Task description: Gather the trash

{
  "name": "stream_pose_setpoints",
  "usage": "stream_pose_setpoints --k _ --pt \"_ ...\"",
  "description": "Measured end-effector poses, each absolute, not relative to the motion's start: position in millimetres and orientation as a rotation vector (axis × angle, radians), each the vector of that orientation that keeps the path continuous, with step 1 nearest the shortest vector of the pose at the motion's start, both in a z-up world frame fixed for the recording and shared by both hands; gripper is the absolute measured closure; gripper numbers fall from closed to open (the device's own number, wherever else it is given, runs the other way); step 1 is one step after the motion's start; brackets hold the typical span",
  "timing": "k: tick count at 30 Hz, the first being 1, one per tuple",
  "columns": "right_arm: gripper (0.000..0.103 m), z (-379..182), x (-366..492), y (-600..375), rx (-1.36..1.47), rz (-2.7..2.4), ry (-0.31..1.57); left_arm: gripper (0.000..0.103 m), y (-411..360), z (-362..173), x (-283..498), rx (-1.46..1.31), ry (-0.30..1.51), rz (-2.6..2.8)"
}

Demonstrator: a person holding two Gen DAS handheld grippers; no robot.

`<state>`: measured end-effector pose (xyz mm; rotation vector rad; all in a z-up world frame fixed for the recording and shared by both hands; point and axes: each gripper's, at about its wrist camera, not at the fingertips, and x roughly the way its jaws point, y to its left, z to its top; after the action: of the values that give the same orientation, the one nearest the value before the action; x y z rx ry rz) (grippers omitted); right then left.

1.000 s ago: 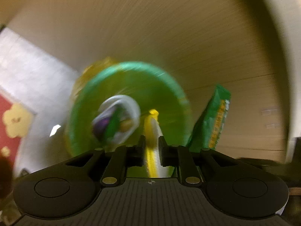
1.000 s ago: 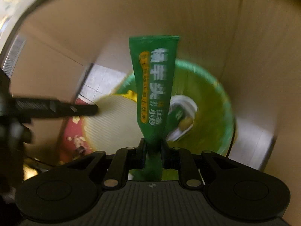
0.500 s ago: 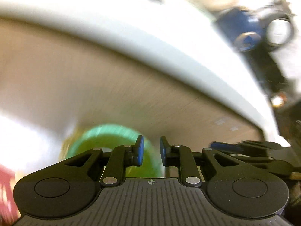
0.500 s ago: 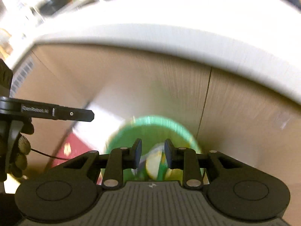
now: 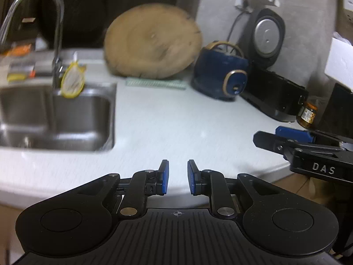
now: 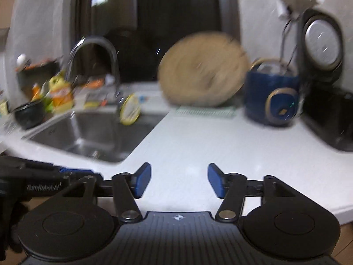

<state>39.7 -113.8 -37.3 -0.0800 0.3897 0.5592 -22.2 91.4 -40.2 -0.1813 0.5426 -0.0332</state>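
Note:
My left gripper [image 5: 177,177] is open and empty, at the front edge of a white countertop [image 5: 167,123]. My right gripper [image 6: 179,180] is open wide and empty over the same countertop [image 6: 209,141]. The right gripper also shows at the right edge of the left wrist view [image 5: 308,145], and the left gripper at the left edge of the right wrist view [image 6: 44,176]. A yellow-rimmed wrapper-like item [image 5: 72,81] leans at the sink's rim by the tap; it also shows in the right wrist view [image 6: 130,109]. The green trash bin is out of view.
A steel sink [image 5: 55,114] with a curved tap [image 5: 53,22] lies left. A round wooden board [image 5: 152,44] leans on the back wall. A blue pot [image 5: 220,75], a black appliance [image 5: 273,95] and a jar [image 5: 307,114] stand right. Bottles and a black bowl [image 6: 28,114] sit beyond the sink.
Both grippers let go of their wrappers over the green bin, then rose from beside the cabinet to counter height. The right jaws have opened wider.

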Motion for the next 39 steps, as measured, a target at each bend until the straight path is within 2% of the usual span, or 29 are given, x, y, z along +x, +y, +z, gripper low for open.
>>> stream_pose_setpoints --k 2,12,39 --pt "0.030 -38.5 46.7 -119.8 -0.070 0.509 0.359 0.086 80.7 -37.9 -14.7 -0.188 0.527 -0.028" --pt "0.030 -53.7 87.8 -155.0 0.040 0.432 0.550 0.086 42.9 -42.8 11.4 -0.150 0.532 0.020" --pt "0.030 -51.0 72.9 -133.8 -0.036 0.442 0.525 0.087 35.1 -37.8 8.2 -0.144 0.517 0.023"
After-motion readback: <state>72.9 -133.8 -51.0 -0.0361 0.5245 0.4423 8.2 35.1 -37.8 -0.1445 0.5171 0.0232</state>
